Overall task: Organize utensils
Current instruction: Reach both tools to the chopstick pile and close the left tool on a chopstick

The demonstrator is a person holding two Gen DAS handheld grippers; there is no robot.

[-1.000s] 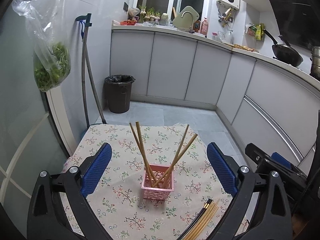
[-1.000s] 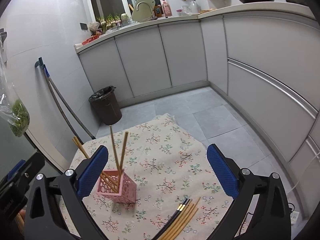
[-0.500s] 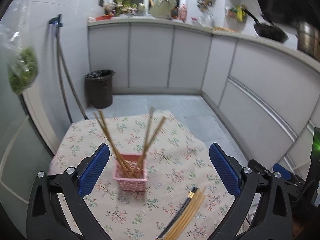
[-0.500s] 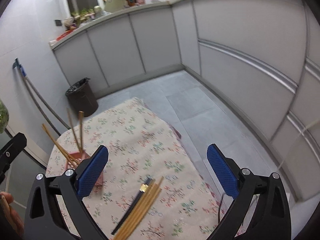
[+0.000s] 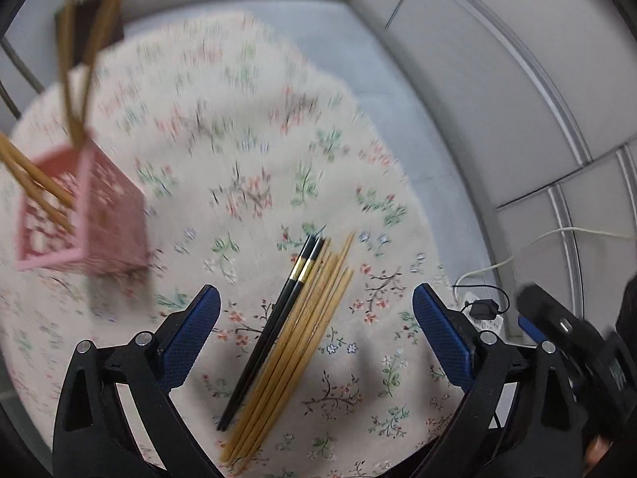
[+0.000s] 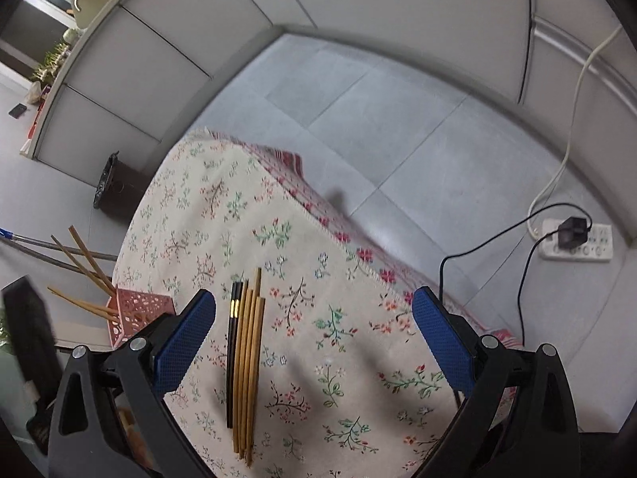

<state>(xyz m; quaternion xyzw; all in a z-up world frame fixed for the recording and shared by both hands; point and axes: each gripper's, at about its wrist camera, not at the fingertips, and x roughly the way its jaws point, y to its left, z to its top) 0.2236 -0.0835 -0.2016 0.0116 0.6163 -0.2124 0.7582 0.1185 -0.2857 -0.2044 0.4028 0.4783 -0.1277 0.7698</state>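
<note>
A bundle of wooden chopsticks [image 5: 294, 342] with a black pair [image 5: 274, 330] beside it lies flat on the floral tablecloth [image 5: 247, 127]. My left gripper [image 5: 316, 330] is open and empty, its fingers straddling the bundle from above. A pink perforated holder [image 5: 79, 219] with several wooden chopsticks standing in it sits at the left, blurred. In the right wrist view the bundle [image 6: 249, 354] and black pair [image 6: 233, 342] lie just right of the left finger. My right gripper [image 6: 314, 334] is open and empty above the cloth. The holder [image 6: 137, 312] is at the far left.
The table's right edge [image 6: 358, 263] drops to a grey tiled floor [image 6: 398, 119]. A white power strip [image 6: 577, 239] with a black plug and cables lies on the floor. A black bin [image 6: 115, 187] and grey cabinets stand beyond the table.
Both grippers have tilted down and come closer to the table. The lying chopsticks now sit between the left gripper's fingers. The holder has shifted to the left of both views.
</note>
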